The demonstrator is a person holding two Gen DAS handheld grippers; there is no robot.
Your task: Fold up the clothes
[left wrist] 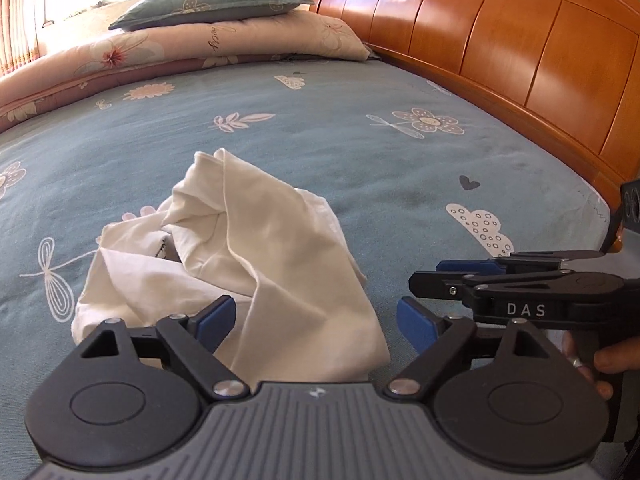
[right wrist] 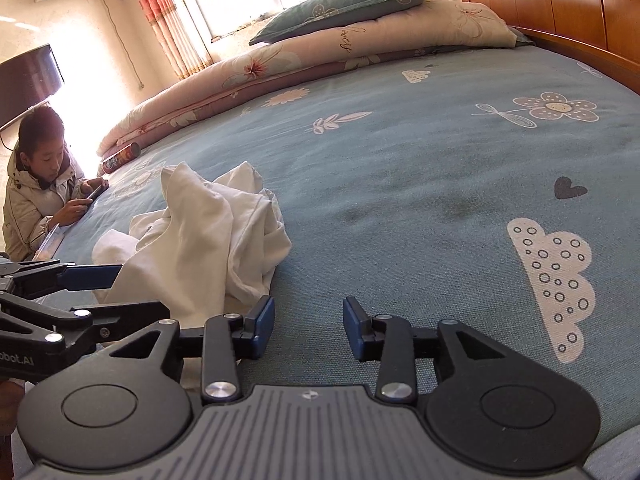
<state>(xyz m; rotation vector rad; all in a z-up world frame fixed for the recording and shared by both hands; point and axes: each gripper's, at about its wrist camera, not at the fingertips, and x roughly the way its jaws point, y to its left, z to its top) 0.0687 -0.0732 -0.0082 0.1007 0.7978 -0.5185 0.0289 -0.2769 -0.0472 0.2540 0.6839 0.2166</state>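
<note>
One crumpled white garment (left wrist: 236, 256) lies bunched on the blue flowered bed sheet (left wrist: 360, 148), unfolded. Left gripper (left wrist: 316, 320) hovers just over its near edge, fingers (left wrist: 216, 316) spread wide, cloth between them but not pinched. Right gripper (right wrist: 308, 322) is open and empty over bare sheet just right of the garment. Pillows (right wrist: 352, 4) are stacked at the far side by the wooden headboard (left wrist: 500, 40). A person (right wrist: 40, 184) sits at the bed's far edge.
</note>
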